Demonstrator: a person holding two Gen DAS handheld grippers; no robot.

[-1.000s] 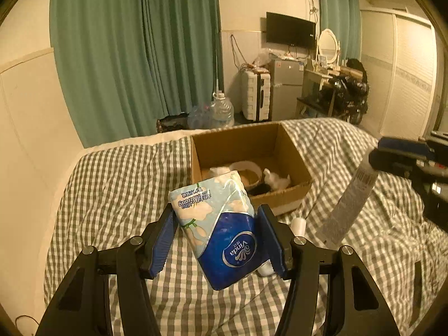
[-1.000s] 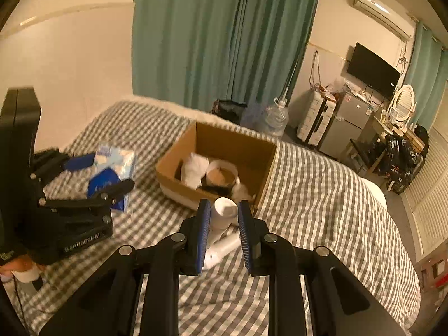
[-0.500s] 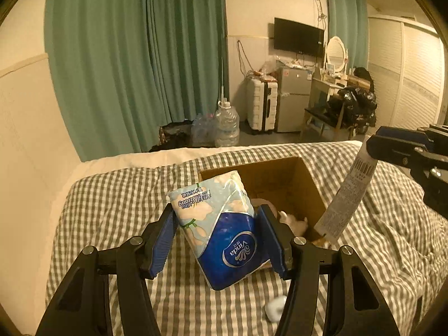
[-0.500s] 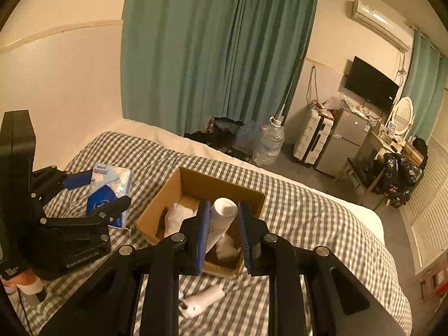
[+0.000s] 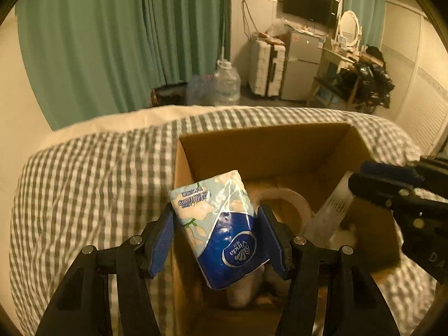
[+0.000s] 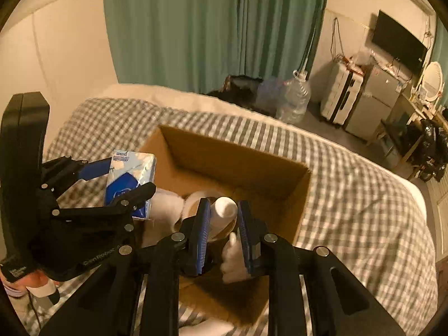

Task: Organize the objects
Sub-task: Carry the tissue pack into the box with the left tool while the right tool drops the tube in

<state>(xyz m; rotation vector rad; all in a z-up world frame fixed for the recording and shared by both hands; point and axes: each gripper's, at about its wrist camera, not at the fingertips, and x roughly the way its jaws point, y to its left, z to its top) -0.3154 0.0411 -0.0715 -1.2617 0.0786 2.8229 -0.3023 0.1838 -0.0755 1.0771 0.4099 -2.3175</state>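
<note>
My left gripper [image 5: 217,229] is shut on a blue and pale-green Vinda tissue pack [image 5: 221,224] and holds it over the left side of an open cardboard box [image 5: 268,151]. It also shows in the right wrist view [image 6: 130,179]. My right gripper [image 6: 224,221] is shut on a white tube [image 6: 222,214] above the box [image 6: 238,165]; the tube also shows in the left wrist view [image 5: 333,210]. Inside the box lie a tape roll [image 5: 282,198] and white items [image 6: 165,204].
The box stands on a grey checked bedspread [image 5: 92,173]. Beyond the bed are green curtains [image 5: 126,36], a water jug [image 5: 226,86], a white suitcase [image 5: 266,64], a small fridge [image 5: 299,64] and a cluttered desk [image 5: 361,75].
Both grippers have moved forward and down over the box with their loads. The box now fills the lower middle of both views.
</note>
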